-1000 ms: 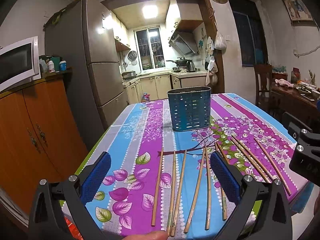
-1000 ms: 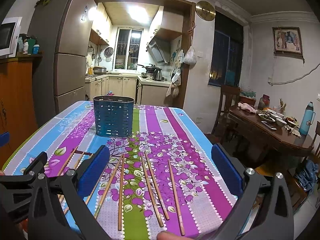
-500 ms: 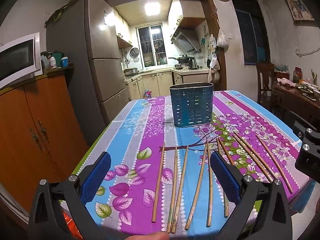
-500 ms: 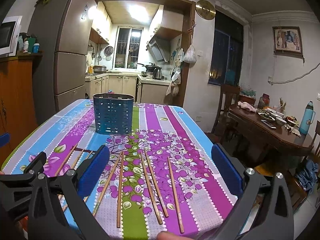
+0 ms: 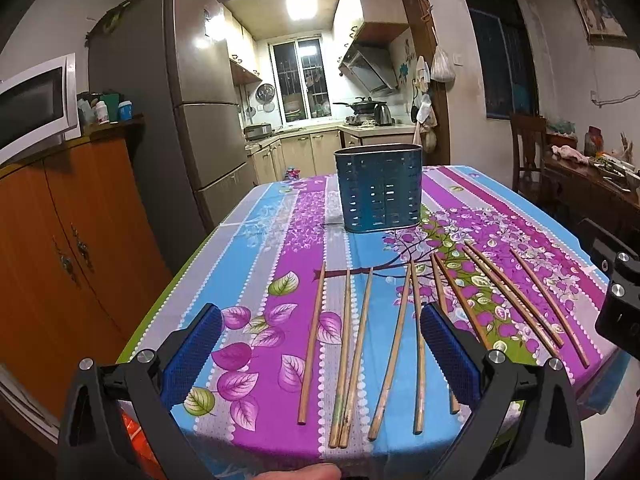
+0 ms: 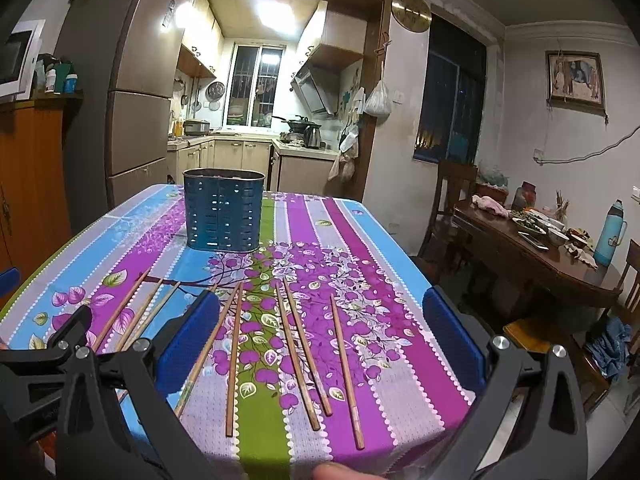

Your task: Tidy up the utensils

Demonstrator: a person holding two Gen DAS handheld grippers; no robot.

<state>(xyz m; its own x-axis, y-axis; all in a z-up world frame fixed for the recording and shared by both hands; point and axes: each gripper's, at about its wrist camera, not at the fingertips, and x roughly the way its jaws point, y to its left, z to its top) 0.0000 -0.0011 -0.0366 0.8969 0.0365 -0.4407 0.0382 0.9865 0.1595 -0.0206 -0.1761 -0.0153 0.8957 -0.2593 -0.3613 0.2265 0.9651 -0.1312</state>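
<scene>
Several wooden chopsticks lie side by side on the flowered tablecloth near the front edge. Behind them stands an upright blue perforated utensil holder; nothing sticks up above its rim. My left gripper hovers open over the left group of chopsticks, holding nothing. My right gripper is open above the right group, also holding nothing. The left gripper's body shows at the lower left of the right wrist view, and the right gripper's body at the right edge of the left wrist view.
The table has its left edge beside an orange cabinet and a grey fridge. A wooden dining table with dishes and a blue flask stands to the right, with a chair behind. The kitchen lies beyond.
Both grippers have lowered and tipped slightly, so the holder and chopsticks sit higher in the views. Nothing on the table has moved; both grippers stay open.
</scene>
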